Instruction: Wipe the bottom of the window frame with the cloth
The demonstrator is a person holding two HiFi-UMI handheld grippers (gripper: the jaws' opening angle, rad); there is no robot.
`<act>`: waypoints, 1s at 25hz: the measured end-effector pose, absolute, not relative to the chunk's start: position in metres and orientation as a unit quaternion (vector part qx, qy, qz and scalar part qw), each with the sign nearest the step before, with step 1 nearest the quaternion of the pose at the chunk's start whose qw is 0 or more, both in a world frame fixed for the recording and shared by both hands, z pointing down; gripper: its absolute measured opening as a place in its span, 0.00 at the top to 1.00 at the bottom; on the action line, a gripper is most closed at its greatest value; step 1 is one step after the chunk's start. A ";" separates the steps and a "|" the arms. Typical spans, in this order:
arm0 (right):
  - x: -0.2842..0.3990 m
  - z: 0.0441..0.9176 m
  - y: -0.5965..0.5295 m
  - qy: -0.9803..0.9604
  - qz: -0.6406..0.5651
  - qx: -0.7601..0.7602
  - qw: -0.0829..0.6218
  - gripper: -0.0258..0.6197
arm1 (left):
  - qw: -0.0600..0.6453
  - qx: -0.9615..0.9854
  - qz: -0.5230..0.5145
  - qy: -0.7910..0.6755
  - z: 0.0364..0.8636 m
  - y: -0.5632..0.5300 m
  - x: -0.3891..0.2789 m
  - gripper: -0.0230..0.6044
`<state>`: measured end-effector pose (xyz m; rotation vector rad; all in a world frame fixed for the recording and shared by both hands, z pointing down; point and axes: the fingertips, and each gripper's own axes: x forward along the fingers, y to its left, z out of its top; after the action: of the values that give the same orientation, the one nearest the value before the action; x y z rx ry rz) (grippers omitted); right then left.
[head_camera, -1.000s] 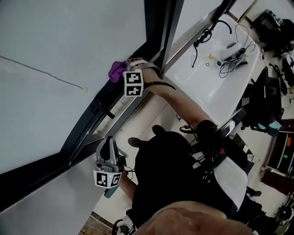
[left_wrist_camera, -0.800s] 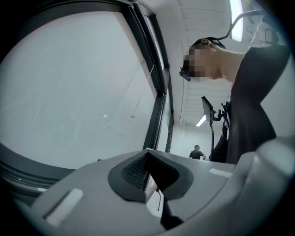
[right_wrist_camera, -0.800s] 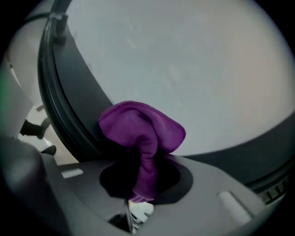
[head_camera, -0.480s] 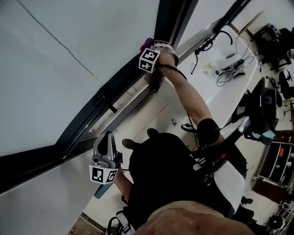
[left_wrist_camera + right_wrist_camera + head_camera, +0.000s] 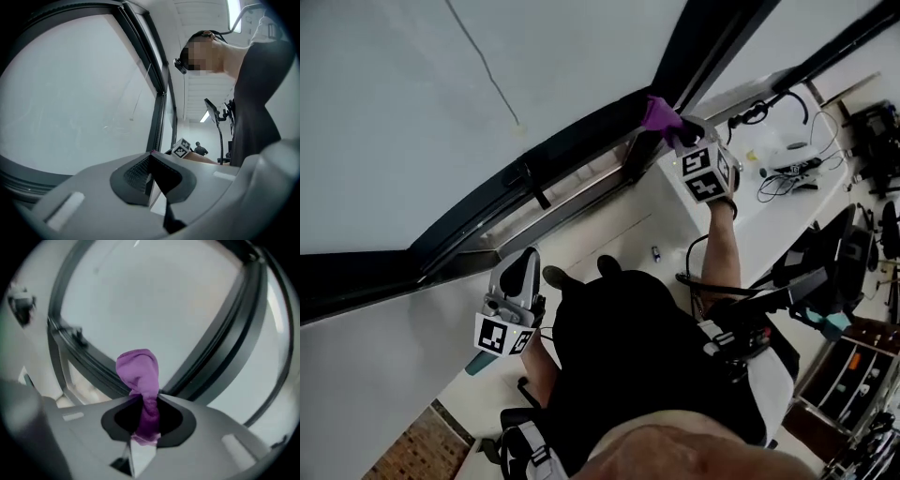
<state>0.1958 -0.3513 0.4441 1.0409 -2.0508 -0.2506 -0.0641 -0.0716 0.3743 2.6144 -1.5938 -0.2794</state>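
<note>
At the bottom of the window frame (image 5: 546, 167), my right gripper (image 5: 675, 131), jaws pinching the purple cloth (image 5: 657, 113), has reached the corner upright; I judge this pass nearly complete. My left gripper (image 5: 523, 267) hangs low, jaws pressed together, empty.

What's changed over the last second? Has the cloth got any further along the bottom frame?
The right gripper has slid the purple cloth along the bottom of the window frame, rightward in the head view, up to the foot of the upright post. Its jaws stay shut on the cloth. The left gripper still hangs low below the frame, jaws together, holding nothing.
</note>
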 end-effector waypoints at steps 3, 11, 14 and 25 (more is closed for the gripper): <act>0.152 0.409 -0.286 -0.938 -0.034 0.288 0.189 0.85 | 0.032 0.854 -0.091 -0.511 0.371 -0.076 -0.044 0.96; 0.095 0.378 -0.141 -0.988 0.129 -0.024 -0.077 0.85 | 0.011 0.849 -0.062 -0.525 0.359 -0.067 -0.004 0.96; 0.079 0.390 -0.114 -0.980 0.155 -0.087 -0.090 0.85 | 0.008 0.839 -0.050 -0.542 0.358 -0.063 0.005 0.96; 0.046 0.383 -0.066 -0.964 0.131 -0.204 -0.106 0.85 | 0.030 0.797 0.000 -0.604 0.360 -0.023 -0.004 0.96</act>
<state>0.0464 -0.0657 0.3829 -0.6894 -3.2534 0.4413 -0.0036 -0.0229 0.3601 2.4560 -1.8608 -0.0014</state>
